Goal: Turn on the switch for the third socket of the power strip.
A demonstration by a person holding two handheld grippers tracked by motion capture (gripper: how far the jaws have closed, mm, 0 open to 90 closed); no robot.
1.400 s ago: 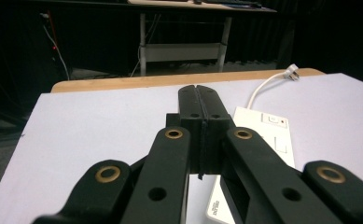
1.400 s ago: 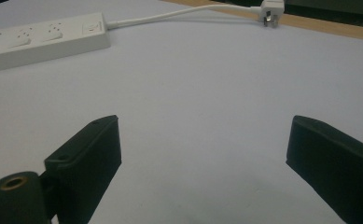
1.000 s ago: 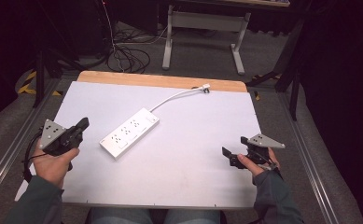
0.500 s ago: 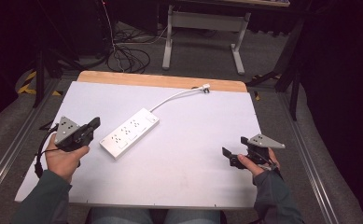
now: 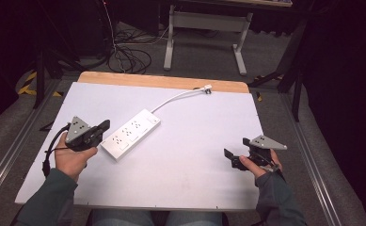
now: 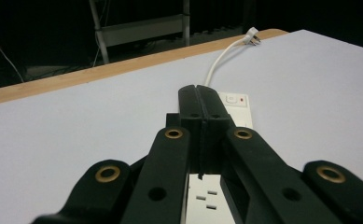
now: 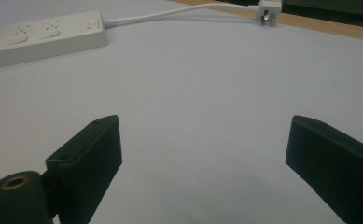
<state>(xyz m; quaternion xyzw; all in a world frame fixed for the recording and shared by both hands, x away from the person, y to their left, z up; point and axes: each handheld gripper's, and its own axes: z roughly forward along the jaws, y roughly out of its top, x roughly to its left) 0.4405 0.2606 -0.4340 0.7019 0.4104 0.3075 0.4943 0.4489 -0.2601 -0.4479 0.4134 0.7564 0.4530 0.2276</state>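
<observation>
We are working over a white table, and we are taking the power strip lying on it as our landmark for everything else. The strip is lying flat on the left half of the table, its long axis running on a diagonal from its near end on our left toward its far end up and to the right, where its white cord is leaving and curving away to the plug resting at the table's wooden far edge. Our left claw is sitting just beside the strip's near left side, close to its near end, and its jaws are pressed together with nothing between them. In the left gripper view we are looking straight along the strip: the sockets are passing under the closed jaws and the switch end is lying just ahead of the tips, so the claw is pointing along the long axis, not across it. Our right claw is resting well apart from the strip, on its right and nearer to us, with its jaws spread wide and empty; in the right gripper view the strip is lying far off at the upper left. We are judging the left hand to be much the nearer one, so any push or grasp on the strip is falling to it.
</observation>
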